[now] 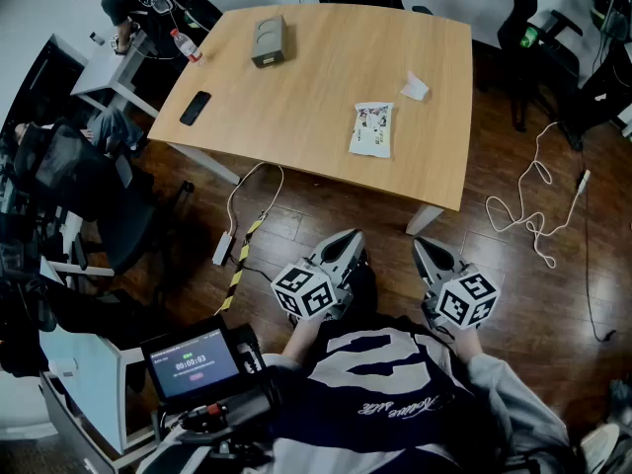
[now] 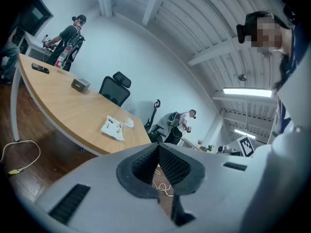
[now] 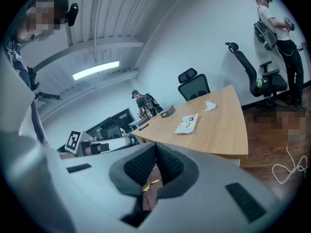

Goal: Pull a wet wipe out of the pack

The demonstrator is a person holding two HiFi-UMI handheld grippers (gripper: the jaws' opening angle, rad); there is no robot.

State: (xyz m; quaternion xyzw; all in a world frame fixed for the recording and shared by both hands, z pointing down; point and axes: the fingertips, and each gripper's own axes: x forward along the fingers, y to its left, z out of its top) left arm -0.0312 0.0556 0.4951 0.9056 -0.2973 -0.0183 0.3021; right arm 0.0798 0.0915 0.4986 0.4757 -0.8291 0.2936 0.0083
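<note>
The wet wipe pack lies flat near the right front of the wooden table; it is white with printed pictures. A crumpled white wipe sits just beyond it. Both grippers hang low over the floor, well short of the table's front edge. My left gripper is shut with nothing between its pads, and so is my right gripper. In the left gripper view the left gripper points toward the pack. In the right gripper view the right gripper faces the pack and the wipe.
A grey box, a black phone and a bottle lie on the table's far left. White cables and a power strip trail over the floor. Office chairs and people stand around. A screen unit sits bottom left.
</note>
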